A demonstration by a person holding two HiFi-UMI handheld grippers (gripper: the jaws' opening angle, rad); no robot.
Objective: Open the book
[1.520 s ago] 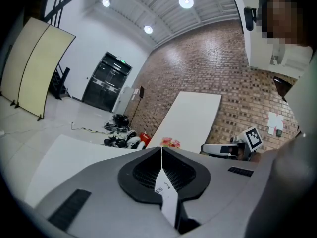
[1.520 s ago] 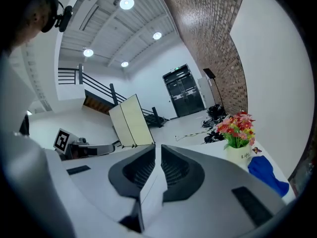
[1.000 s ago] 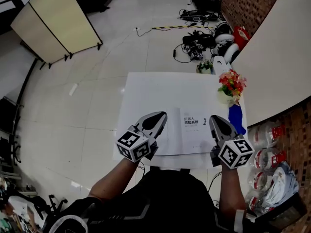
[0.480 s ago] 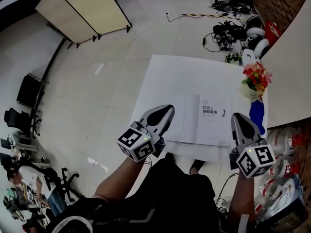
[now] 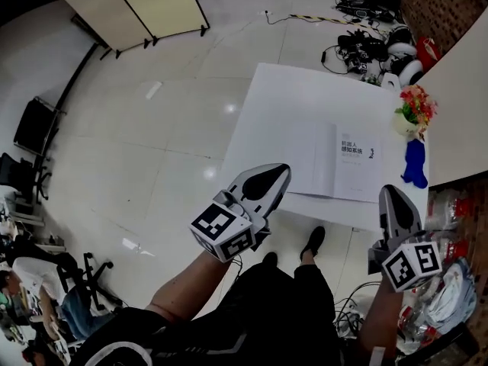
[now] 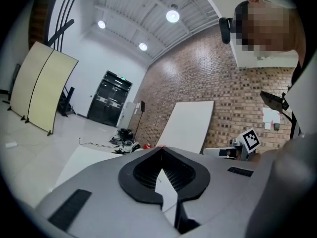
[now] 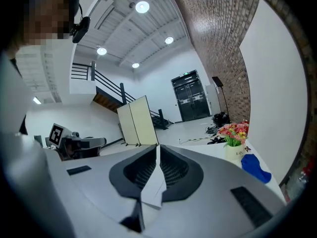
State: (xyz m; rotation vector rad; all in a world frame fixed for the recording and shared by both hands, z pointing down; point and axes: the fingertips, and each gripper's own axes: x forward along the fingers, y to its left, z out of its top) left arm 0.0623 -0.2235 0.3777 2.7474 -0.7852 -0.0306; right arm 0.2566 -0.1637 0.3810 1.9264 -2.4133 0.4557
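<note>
We hold both grippers with jaws pressed together and nothing between them. The left gripper (image 5: 280, 175) and the right gripper (image 5: 391, 197) hang off the near edge of the white table (image 5: 297, 97), touching nothing. Around us spreads a pale tiled floor (image 5: 152, 143), with a folding screen (image 5: 145, 6) far off and a brick wall (image 5: 427, 6) on the right. The book (image 5: 343, 162) lies flat on the table, open at a title page, ahead of both grippers, with flowers (image 5: 414, 111) and a blue cloth (image 5: 415, 166) beside it.
</note>
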